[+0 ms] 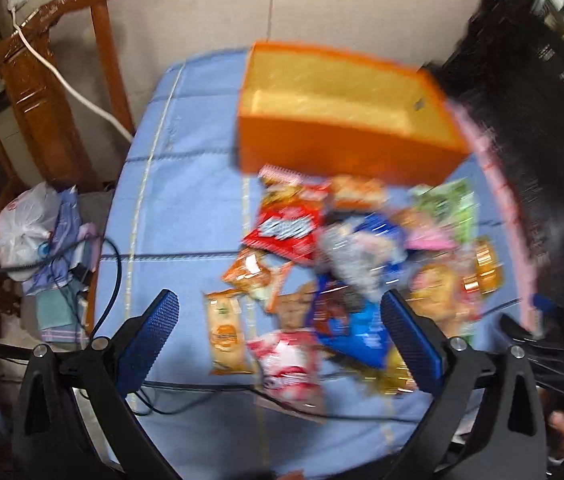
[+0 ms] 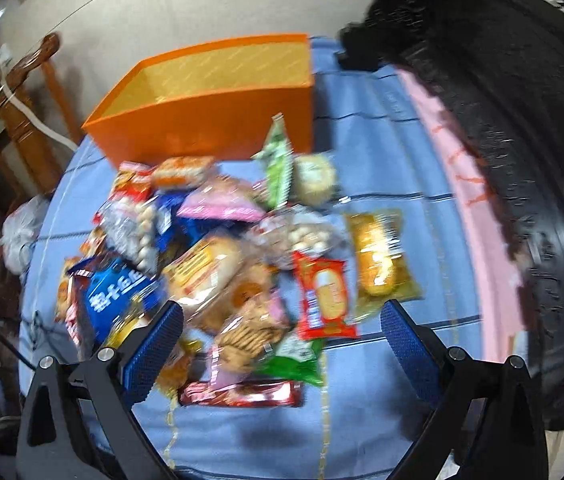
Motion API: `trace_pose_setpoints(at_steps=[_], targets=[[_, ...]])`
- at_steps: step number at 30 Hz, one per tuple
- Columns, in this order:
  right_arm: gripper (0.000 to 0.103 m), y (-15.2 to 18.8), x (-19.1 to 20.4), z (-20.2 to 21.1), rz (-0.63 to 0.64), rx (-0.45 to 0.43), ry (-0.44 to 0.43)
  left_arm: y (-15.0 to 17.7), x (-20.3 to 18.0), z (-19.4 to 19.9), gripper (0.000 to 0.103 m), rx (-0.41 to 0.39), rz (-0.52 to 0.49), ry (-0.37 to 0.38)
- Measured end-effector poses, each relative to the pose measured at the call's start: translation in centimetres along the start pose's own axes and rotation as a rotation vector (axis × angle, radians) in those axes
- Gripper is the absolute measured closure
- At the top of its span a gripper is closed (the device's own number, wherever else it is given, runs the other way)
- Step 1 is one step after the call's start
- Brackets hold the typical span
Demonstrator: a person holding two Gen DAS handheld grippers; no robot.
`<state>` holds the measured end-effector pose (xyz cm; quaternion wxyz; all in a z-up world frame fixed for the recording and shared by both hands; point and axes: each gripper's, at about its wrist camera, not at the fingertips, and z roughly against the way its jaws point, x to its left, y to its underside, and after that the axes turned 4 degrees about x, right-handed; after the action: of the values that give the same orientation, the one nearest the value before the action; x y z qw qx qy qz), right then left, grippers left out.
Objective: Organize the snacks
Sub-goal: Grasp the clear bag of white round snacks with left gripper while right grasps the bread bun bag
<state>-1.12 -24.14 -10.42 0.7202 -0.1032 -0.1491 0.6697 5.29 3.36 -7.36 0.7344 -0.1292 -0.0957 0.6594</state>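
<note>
A pile of several snack packets [image 1: 334, 256] lies on a blue checked tablecloth [image 1: 185, 216], in front of an orange box [image 1: 338, 116] that looks empty inside. The pile [image 2: 225, 264] and the orange box [image 2: 217, 104] also show in the right wrist view. My left gripper [image 1: 282, 316] is open and empty above the near side of the pile, with a white-red packet [image 1: 290, 364] between its fingers. My right gripper [image 2: 282, 328] is open and empty above a biscuit packet [image 2: 249, 336] and a red packet [image 2: 324, 296]. Both views are motion-blurred.
A wooden chair [image 1: 45, 92] with a white cable stands left of the table. A white plastic bag [image 1: 21, 232] and clutter lie below it. A black fuzzy object [image 2: 482, 120] and a pink strip [image 2: 466, 184] border the table's right side. A black cable [image 1: 201, 390] crosses the near cloth.
</note>
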Motion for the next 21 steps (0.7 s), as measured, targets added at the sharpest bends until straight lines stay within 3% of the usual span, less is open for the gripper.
trace_pose_setpoints(at_steps=[4,7,12,15,21], targets=[[0.004,0.1,0.0,-0.9,-0.008,0.026,-0.005,0.3,-0.1,-5.1,0.004,0.114,-0.026,-0.020],[0.004,-0.1,-0.3,-1.3,-0.025,0.034,0.001,0.5,-0.3,-6.6,0.004,0.156,-0.015,0.036],[0.004,-0.8,-0.3,-1.9,-0.024,0.043,0.002,-0.7,-1.7,-7.3,0.004,0.148,-0.050,0.049],[0.004,-1.4,0.0,-2.4,-0.014,0.046,-0.008,-2.1,-2.8,-7.7,0.004,0.134,-0.058,0.102],[0.004,-2.0,0.2,-3.2,0.005,0.066,0.001,-4.0,-6.7,-10.4,0.005,0.175,-0.146,0.133]])
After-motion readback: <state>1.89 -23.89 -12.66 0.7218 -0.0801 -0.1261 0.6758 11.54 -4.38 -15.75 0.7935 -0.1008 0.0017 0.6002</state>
